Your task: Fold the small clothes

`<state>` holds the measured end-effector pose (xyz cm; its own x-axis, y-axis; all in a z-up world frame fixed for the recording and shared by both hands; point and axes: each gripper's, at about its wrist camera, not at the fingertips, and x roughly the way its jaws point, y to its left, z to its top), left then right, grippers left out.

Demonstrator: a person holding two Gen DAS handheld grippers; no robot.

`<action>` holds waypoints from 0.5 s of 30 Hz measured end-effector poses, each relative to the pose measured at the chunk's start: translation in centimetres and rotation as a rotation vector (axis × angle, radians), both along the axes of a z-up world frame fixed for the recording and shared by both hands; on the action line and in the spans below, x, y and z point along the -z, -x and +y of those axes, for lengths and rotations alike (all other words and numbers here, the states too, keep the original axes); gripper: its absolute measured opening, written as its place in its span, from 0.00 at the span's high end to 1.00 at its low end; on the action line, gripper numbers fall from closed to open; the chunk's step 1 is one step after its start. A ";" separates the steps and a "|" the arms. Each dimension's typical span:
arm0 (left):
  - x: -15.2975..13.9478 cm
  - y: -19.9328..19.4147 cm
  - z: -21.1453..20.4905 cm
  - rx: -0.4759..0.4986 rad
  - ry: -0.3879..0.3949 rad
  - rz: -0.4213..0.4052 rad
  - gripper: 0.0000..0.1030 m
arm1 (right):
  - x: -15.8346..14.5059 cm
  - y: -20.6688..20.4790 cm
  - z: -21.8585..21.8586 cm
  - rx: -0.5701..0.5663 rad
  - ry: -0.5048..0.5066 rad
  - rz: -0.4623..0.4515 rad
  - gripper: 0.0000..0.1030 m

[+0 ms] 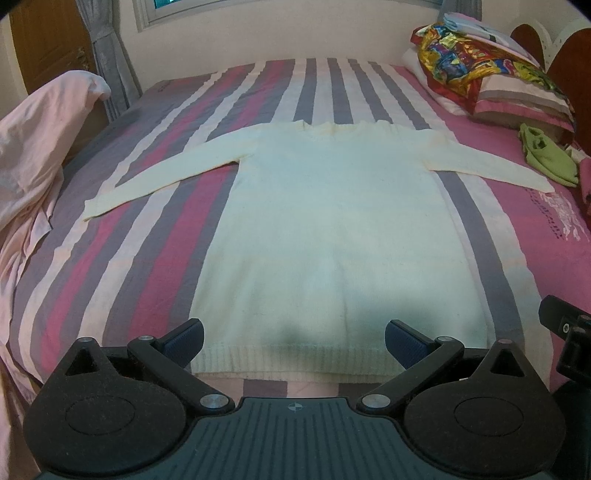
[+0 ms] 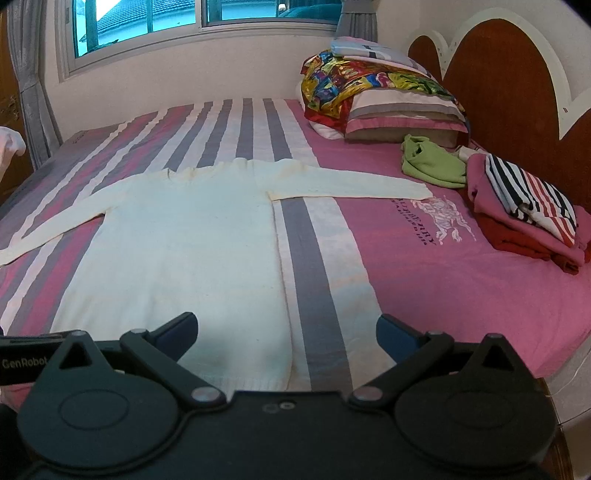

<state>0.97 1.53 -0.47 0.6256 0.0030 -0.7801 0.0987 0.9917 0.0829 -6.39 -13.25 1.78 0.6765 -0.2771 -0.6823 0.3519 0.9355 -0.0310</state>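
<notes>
My left gripper (image 1: 294, 341) hangs over the near hem of a cream long-sleeved sweater (image 1: 332, 221), its fingers (image 1: 184, 339) spread wide with nothing between them. My right gripper (image 2: 286, 338) sits beside it, over the sweater's near right corner, its fingers (image 2: 397, 338) likewise spread wide and empty; part of its black body (image 1: 567, 332) shows at the right edge of the left wrist view.

The sweater lies flat on the bed (image 1: 110, 258), neckline away from me, ribbed hem nearest the grippers. Both sleeves are stretched outward: the left sleeve (image 1: 147, 177) slants across the grey, pink and white stripes of the bed cover, and the right sleeve (image 2: 347, 184) reaches onto the plain pink part of the cover, its cuff ending near the printed logo (image 2: 436, 218).

Beyond that cuff, near the headboard (image 2: 498, 92), lies a crumpled green garment (image 2: 432, 162). Just beside it is a stack of folded clothes (image 2: 528, 214): a striped piece on top, pink and red pieces beneath. A striped pillow (image 2: 402, 110) rests at the head of the bed with a multicoloured cloth (image 2: 354, 81) draped over it. A pale pink cloth (image 1: 33, 155) is bunched at the left edge of the bed. A window (image 2: 177, 22) with grey curtains runs along the far wall.
</notes>
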 end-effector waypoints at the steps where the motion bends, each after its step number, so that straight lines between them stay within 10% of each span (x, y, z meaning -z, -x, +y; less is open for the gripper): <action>1: 0.0 -0.1 0.0 -0.002 -0.001 0.000 0.00 | 0.0 -0.1 0.0 -0.001 0.001 0.000 0.00; 15: 0.0 -0.4 0.0 -0.009 0.000 0.007 0.00 | 0.2 -0.6 0.2 -0.008 -0.001 0.005 0.00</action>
<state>1.36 1.54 -0.52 0.6203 0.0089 -0.7843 0.0905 0.9925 0.0828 -5.83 -13.09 1.60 0.6755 -0.2710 -0.6858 0.3440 0.9384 -0.0321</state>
